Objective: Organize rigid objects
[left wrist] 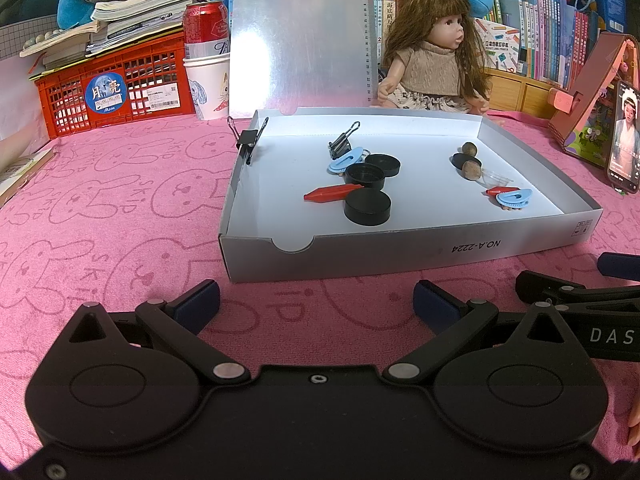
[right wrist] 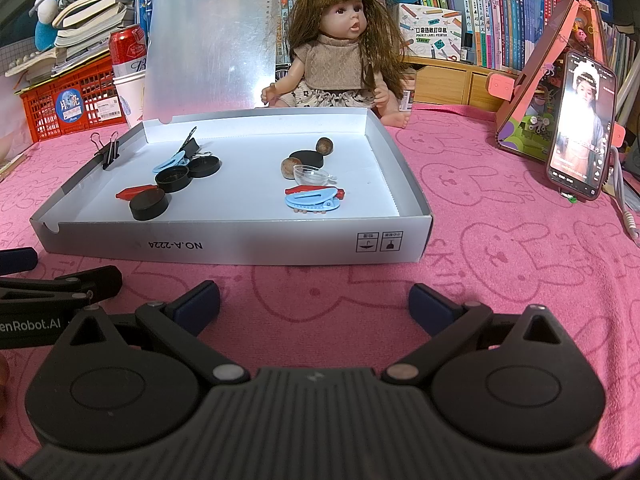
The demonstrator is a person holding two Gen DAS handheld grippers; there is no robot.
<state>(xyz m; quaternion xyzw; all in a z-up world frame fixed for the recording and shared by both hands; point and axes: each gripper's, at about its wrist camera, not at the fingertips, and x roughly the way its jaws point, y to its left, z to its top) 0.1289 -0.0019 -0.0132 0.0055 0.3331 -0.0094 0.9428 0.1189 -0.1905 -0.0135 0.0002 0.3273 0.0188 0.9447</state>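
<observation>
A shallow grey box (left wrist: 400, 246) (right wrist: 280, 240) lies on the pink cloth with its lid standing up behind. Inside at the left are black round caps (left wrist: 367, 207) (right wrist: 149, 206), a red peg (left wrist: 332, 193) (right wrist: 134, 192), a blue clip (left wrist: 344, 161) (right wrist: 170, 163) and a black binder clip (left wrist: 342, 140) (right wrist: 191, 144). At the right lie two brown nuts (left wrist: 471, 169) (right wrist: 289, 168), a clear small cup (right wrist: 311, 175), a blue clip (left wrist: 514, 199) (right wrist: 312, 201) and a red peg (right wrist: 298, 190). Another binder clip (left wrist: 247, 138) (right wrist: 108, 155) grips the left wall. My left gripper (left wrist: 316, 304) and right gripper (right wrist: 314, 304) are open and hold nothing, in front of the box.
A doll (left wrist: 434, 52) (right wrist: 340, 60) sits behind the box. A red crate (left wrist: 116, 92), a red can (left wrist: 205, 26) on paper cups and books stand at the back left. A phone (right wrist: 582, 128) leans on a pink stand (right wrist: 532, 92) at the right.
</observation>
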